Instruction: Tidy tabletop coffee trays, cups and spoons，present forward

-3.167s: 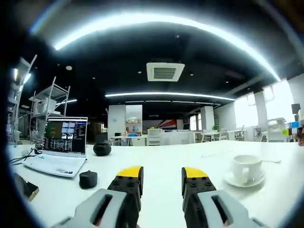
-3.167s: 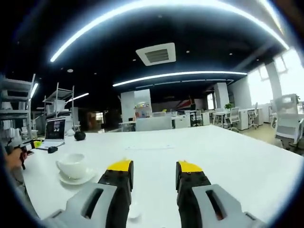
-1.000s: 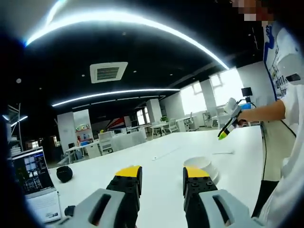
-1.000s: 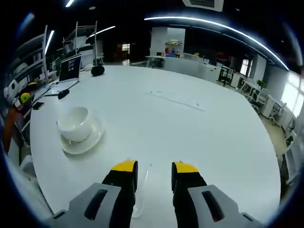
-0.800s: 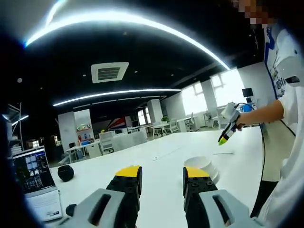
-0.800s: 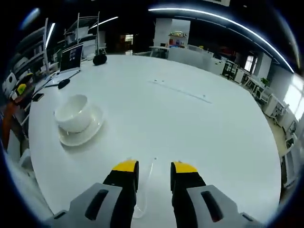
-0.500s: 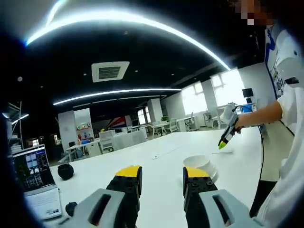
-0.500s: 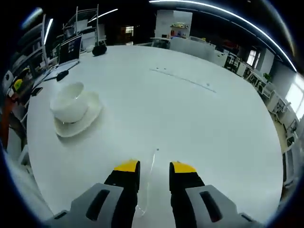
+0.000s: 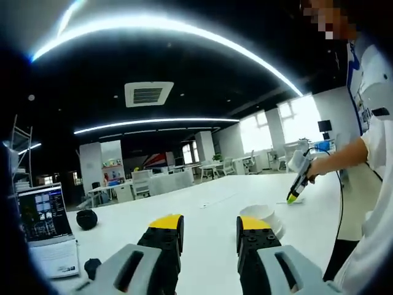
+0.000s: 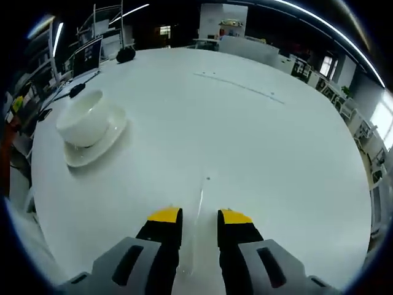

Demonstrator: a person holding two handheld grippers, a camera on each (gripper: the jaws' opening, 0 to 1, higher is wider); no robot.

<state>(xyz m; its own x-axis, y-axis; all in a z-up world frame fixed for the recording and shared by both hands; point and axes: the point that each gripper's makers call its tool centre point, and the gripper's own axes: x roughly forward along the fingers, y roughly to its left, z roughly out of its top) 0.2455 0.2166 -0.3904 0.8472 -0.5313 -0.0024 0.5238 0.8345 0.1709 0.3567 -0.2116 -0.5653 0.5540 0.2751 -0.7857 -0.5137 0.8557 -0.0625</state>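
Right gripper (image 10: 199, 219) low over the white table (image 10: 276, 160), jaws apart, straddling a thin clear spoon (image 10: 199, 206) lying flat between the tips; no grip on it. White cup (image 10: 83, 118) sits on its saucer (image 10: 104, 141), well apart to the left. Left gripper (image 9: 210, 225) jaws apart, holding nothing, above the table; cup just past its right jaw. Laptop (image 9: 46, 230) far left.

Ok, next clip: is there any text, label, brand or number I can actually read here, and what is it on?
None can be read.
Laptop screen: lit panels in the left gripper view, any text too small and blurred.
Person's white shirt: a dark mark on the chest, unreadable.
Cup, saucer and spoon: plain, no markings visible.
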